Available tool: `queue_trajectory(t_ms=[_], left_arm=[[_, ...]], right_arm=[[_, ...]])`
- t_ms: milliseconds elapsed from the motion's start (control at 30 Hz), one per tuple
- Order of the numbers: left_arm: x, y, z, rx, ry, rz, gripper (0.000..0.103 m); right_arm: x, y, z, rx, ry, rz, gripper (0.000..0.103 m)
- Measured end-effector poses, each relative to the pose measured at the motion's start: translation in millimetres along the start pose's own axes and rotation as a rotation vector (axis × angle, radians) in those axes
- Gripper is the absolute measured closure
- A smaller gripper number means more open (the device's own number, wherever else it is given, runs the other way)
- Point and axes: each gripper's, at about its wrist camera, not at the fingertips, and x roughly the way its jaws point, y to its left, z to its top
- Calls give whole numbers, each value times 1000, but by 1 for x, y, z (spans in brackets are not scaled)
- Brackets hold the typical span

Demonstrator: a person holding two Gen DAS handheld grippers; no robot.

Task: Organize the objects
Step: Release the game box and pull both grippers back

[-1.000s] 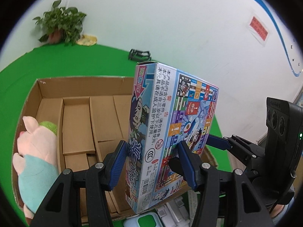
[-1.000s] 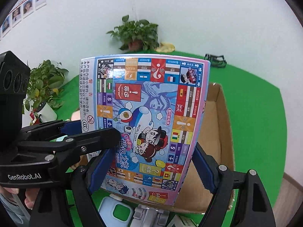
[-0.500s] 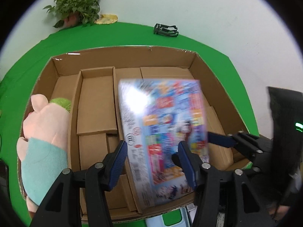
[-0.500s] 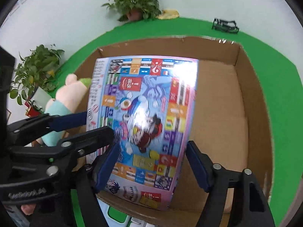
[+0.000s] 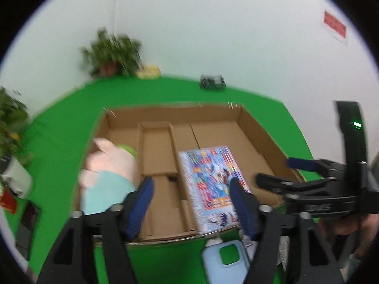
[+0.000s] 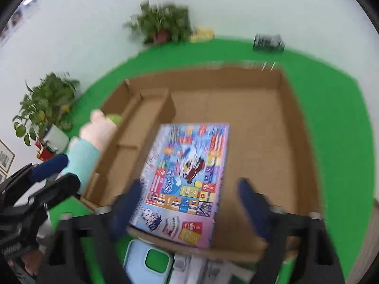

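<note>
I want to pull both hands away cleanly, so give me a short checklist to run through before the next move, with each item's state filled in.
1. Board game box is inside the cardboard box: ok.
2. Game box lies fully flat on the floor: cannot tell, the frames are blurred and its near end sits by the front wall.
3. Right tongs clear of the game box: ok, jaws opening, pads not pressing it.
4. Left tongs clear of it: ok, jaws opening, nothing gripped.
5. Plush toy stays in its left compartment: ok.
6. Phone case outside the front wall, not yet sorted: not ok.
</note>
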Motion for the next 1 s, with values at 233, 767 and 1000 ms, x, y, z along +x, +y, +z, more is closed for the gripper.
queue_trajectory(t_ms=[233, 767, 1000], left_arm=[[-62, 4, -14, 34, -113, 84, 18], [-84, -12, -78, -50, -51, -48, 18], [-79, -31, -91, -36, -21, -62, 18]], right_arm=[[-92, 21, -47, -47, -181, -105, 0], [-160, 20, -180, -13, -93, -144, 1], [-147, 22, -199, -33, -16, -192, 1]])
